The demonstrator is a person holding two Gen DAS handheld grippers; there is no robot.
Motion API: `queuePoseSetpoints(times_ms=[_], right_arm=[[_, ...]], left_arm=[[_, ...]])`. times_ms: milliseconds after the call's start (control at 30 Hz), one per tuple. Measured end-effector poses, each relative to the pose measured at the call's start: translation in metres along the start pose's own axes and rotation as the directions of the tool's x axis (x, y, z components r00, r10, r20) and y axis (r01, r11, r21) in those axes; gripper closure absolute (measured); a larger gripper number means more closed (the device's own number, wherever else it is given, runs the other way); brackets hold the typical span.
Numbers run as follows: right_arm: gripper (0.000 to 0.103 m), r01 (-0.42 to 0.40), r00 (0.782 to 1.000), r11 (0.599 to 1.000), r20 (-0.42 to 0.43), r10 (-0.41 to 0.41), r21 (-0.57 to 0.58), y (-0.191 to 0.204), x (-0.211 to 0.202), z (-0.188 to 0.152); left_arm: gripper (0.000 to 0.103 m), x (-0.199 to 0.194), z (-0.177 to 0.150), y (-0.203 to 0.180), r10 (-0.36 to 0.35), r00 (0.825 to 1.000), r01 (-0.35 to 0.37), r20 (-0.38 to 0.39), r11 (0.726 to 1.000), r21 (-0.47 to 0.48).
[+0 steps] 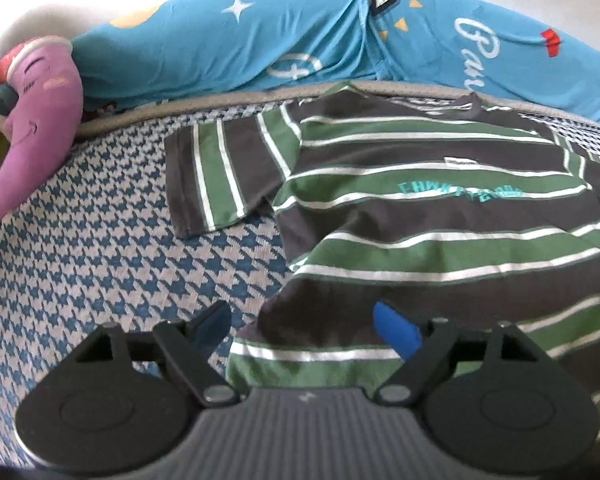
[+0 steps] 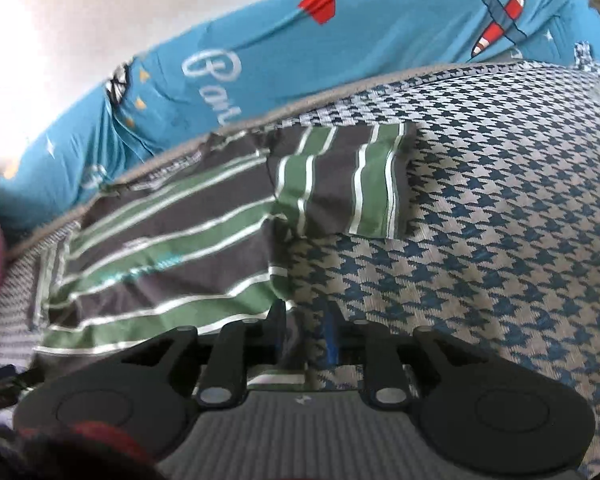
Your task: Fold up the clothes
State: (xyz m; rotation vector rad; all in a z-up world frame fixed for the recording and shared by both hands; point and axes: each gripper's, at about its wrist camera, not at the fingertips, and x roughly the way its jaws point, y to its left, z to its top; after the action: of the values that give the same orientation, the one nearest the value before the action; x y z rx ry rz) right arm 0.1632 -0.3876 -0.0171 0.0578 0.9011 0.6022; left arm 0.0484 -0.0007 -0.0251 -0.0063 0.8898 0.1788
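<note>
The left gripper gapes wide over the striped shirt at lower centre, while the right gripper, fingers narrowed, pinches the shirt's edge

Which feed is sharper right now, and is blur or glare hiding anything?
Left wrist view: sharp, striped shirt lettering visible but unreadable, wall above overexposed. Right wrist view: motion-smeared, shirt stripes streaked, right tool fingers blurred; both bowed by fisheye.
</note>
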Motion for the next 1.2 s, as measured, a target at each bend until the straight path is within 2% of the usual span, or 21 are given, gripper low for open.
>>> queuePoseSetpoints(times_ms=[333,567,767,900,1200], right_arm=[[0.077,-0.021,1.0,0.999,-0.01,0.021,0.048,-0.006,-0.033,-0.031],[0.071,-0.041,0.999,0.998,-0.034,0.043,0.039,-0.004,-0.051,-0.062],[0.069,-0.029,0.999,0.999,-0.043,0.03,0.033,-0.004,-0.069,-0.089],[0.065,-0.019,0.999,0.999,-0.046,0.02,0.028,-0.004,-0.076,-0.103],[0.063,-0.025,0.997,1.0,-0.077,0.025,-0.001,0.004,-0.079,-0.118]], left_arm=[[0.019,-0.025,-0.027,-0.013,-0.016,1.0,0.015,0.026,1.0,0.028],[0.019,-0.035,-0.044,-0.015,-0.035,0.999,0.034,0.014,0.999,0.029],[0.018,-0.045,-0.053,-0.008,-0.039,0.999,0.039,0.017,0.999,-0.001],[0.018,-0.051,-0.058,-0.004,-0.033,0.999,0.033,0.021,0.999,-0.023],[0.018,-0.06,-0.066,0.005,-0.018,0.999,0.019,0.027,0.998,-0.065]])
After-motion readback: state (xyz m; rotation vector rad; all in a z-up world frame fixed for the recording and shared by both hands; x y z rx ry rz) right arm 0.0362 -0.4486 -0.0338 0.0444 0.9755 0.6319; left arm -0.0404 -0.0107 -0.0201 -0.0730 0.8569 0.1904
